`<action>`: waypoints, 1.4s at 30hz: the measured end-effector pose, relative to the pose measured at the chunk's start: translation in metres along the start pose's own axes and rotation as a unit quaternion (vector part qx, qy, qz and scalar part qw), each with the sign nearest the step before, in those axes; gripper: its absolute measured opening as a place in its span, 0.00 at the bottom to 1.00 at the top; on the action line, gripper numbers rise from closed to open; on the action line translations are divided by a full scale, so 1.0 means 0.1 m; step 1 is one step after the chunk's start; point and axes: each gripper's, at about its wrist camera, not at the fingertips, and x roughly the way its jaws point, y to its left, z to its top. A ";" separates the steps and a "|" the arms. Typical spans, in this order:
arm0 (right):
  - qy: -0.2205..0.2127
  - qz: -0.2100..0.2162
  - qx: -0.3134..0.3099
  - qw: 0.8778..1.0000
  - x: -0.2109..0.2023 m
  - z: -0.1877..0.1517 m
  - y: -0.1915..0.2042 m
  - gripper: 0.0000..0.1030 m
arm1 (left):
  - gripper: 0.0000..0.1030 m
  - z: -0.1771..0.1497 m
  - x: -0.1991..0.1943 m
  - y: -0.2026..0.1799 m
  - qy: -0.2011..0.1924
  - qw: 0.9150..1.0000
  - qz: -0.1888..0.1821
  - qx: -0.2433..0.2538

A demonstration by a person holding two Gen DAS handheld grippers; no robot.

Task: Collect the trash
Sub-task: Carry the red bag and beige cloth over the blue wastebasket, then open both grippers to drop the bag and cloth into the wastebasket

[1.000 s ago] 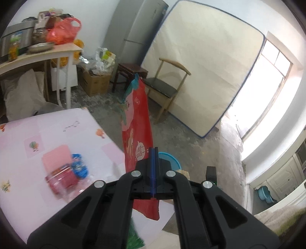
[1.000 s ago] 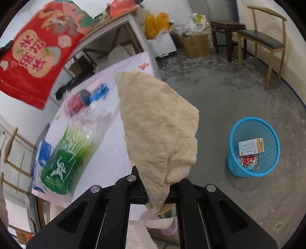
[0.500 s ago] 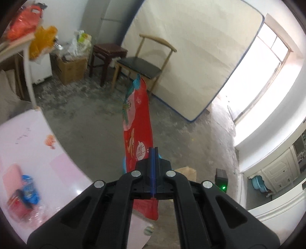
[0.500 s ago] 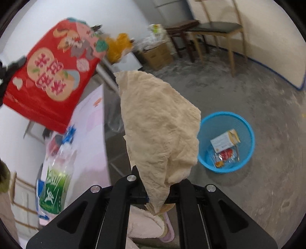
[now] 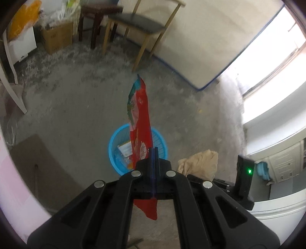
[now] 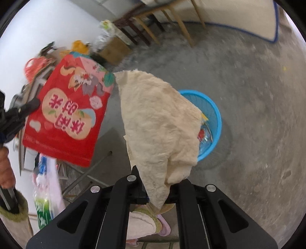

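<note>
One blue basket [image 5: 114, 145] — bare concrete floor [image 5: 76, 107]

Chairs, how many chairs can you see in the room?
1 for sure: a wooden chair with a dark seat stands by the leaning mattress. Beside it is a dark stool, not a chair. More may be hidden outside the view.

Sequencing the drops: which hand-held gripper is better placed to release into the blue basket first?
Left, probably. The left hand-held gripper holds the red snack bag directly over the blue basket; the right hand-held gripper's beige cloth hangs beside the rim.
</note>
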 end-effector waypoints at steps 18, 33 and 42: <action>0.049 -0.048 0.063 0.996 1.00 0.17 -0.62 0.06 | 0.14 -0.06 1.49 0.37 0.089 0.990 0.065 -0.083; 0.060 -0.041 -0.010 0.997 1.47 0.50 -0.01 0.07 | 0.50 -0.59 -0.99 0.59 0.007 0.989 0.145 0.008; 0.165 -0.104 -0.059 0.979 2.27 0.57 0.06 0.58 | 0.64 -1.50 -2.30 1.00 -0.054 0.975 0.212 -0.038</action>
